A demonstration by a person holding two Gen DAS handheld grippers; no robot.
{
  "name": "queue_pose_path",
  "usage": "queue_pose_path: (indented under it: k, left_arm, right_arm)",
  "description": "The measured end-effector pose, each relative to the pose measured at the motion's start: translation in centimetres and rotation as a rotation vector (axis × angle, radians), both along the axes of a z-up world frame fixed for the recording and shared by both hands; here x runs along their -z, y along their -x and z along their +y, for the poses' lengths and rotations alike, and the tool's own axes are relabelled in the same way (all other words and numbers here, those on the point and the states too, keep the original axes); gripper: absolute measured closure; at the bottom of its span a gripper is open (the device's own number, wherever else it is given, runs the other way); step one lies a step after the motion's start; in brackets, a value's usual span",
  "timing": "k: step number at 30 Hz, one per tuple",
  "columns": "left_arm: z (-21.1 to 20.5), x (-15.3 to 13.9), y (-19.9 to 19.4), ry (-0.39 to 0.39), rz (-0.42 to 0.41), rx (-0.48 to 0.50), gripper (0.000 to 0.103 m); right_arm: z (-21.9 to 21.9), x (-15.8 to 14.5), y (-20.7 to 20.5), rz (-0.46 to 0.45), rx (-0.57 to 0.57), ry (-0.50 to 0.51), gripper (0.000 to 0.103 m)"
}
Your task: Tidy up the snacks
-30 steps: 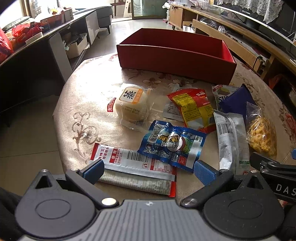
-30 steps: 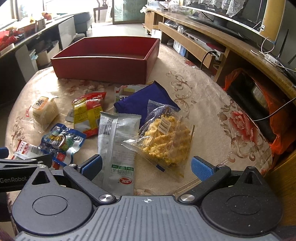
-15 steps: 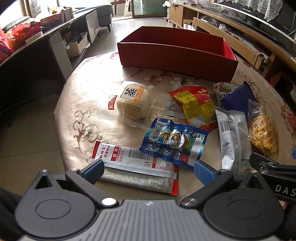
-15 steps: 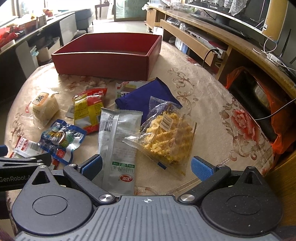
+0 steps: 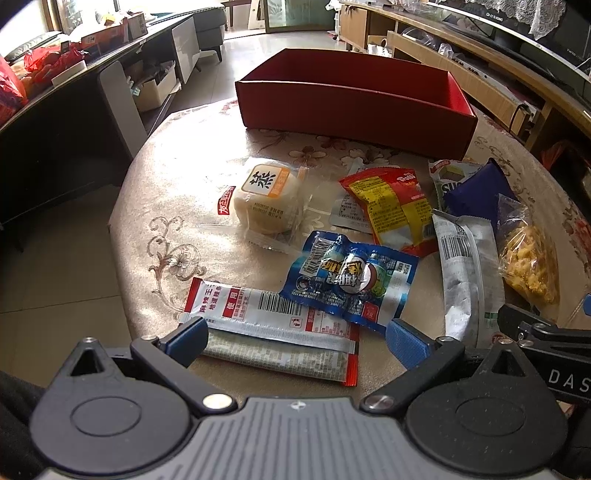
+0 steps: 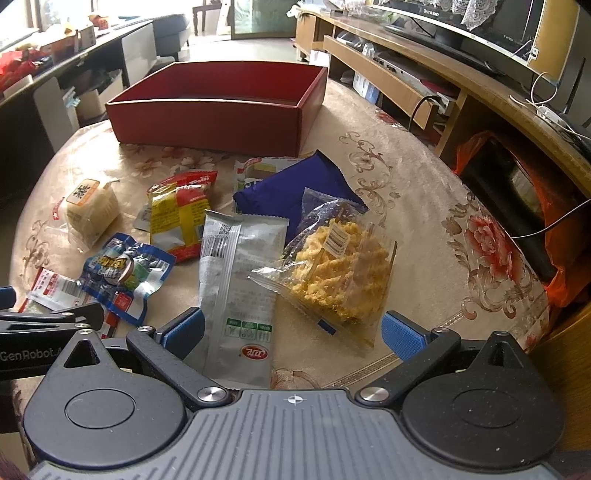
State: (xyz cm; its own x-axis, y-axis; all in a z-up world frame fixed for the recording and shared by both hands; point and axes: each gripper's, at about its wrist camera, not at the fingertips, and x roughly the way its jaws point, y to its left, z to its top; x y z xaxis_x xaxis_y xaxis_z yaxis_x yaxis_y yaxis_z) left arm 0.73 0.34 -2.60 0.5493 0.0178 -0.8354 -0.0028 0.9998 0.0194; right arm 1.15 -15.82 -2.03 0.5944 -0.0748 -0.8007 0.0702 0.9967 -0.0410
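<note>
1. The red box (image 6: 218, 110) stood empty at the table's far side; no snack was packed yet.
2. Snacks lay scattered nearer, the silver packet (image 6: 240, 280) and yellow snack bag (image 6: 340, 273) nearest.
3. The right gripper (image 6: 291, 328) and left gripper (image 5: 295, 336) both hung spread wide, holding nothing; next probably called for closing on one packet.

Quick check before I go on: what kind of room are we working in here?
Most likely a home living room: a television on a long wooden TV cabinet, a sofa at the far end, and a round table with a flowered cloth holding the snacks.
</note>
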Motion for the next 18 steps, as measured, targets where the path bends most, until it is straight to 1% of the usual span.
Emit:
queue_pose_path:
  k: [18]
  left_arm:
    - [0.05,0.24,-0.04,-0.005,0.017,-0.005,0.002]
  right_arm:
    - [0.13,0.21,-0.09,0.015,-0.005,-0.002,0.001]
